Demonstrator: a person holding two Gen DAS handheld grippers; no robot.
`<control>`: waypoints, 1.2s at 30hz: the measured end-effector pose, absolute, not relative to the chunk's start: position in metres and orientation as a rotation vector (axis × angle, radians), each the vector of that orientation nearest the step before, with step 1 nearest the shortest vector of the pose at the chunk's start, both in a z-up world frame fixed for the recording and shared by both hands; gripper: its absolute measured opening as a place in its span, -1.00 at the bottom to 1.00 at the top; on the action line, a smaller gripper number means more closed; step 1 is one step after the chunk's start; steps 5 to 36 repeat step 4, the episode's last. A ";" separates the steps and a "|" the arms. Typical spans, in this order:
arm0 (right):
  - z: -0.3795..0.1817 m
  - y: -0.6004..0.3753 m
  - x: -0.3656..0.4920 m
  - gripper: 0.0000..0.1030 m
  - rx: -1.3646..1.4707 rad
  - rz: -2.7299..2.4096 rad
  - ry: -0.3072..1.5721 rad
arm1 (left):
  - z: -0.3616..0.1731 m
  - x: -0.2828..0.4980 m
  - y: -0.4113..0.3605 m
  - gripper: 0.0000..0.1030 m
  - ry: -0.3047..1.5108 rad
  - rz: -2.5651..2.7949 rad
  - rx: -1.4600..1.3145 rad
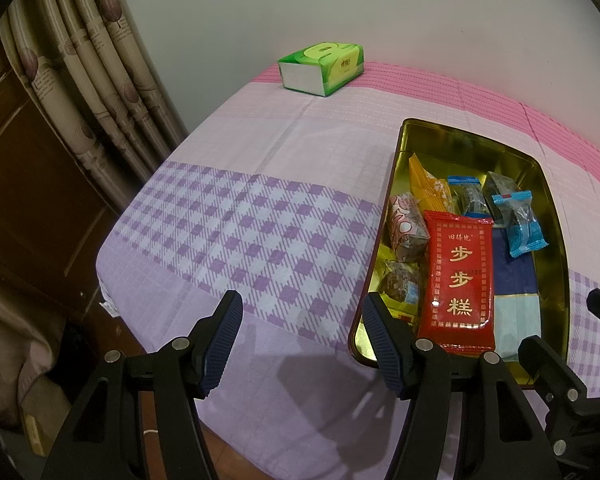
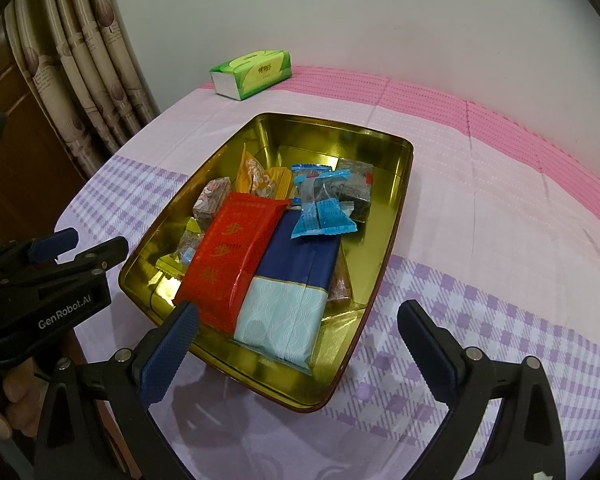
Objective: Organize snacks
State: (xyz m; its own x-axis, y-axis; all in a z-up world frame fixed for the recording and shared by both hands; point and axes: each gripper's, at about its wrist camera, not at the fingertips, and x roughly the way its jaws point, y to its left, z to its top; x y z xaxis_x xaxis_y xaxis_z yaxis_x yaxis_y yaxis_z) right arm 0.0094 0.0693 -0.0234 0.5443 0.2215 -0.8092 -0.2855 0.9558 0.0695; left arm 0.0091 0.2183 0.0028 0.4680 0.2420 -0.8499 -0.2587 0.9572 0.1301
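While both my left gripper (image 1: 302, 334) and right gripper (image 2: 300, 340) stood wide and empty, the red packet (image 2: 230, 262) looked light, crinkly, slippery; I judged its sealed end safest.

Tin (image 2: 384, 216): gold interior. Long packet (image 2: 236, 256): red with gold characters. Flat pack (image 2: 296, 280): navy above, pale blue wave pattern below. Small wrapper (image 2: 324, 216): light blue. Tissue pack (image 2: 256, 72): green. Bed sheet (image 2: 480, 240): pink band, lilac-and-white check. Curtain (image 1: 80, 80): beige with brown motifs.
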 end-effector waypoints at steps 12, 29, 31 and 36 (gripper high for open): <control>-0.024 0.069 0.009 0.91 -0.074 0.303 0.949 | 0.004 0.008 0.216 0.22 1.036 0.304 -0.012; -0.024 0.069 0.009 0.91 -0.074 0.303 0.949 | 0.004 0.008 0.216 0.22 1.036 0.304 -0.012; -0.024 0.069 0.009 0.91 -0.074 0.303 0.949 | 0.004 0.008 0.216 0.22 1.036 0.304 -0.012; -0.024 0.069 0.009 0.91 -0.074 0.303 0.949 | 0.004 0.008 0.216 0.22 1.036 0.304 -0.012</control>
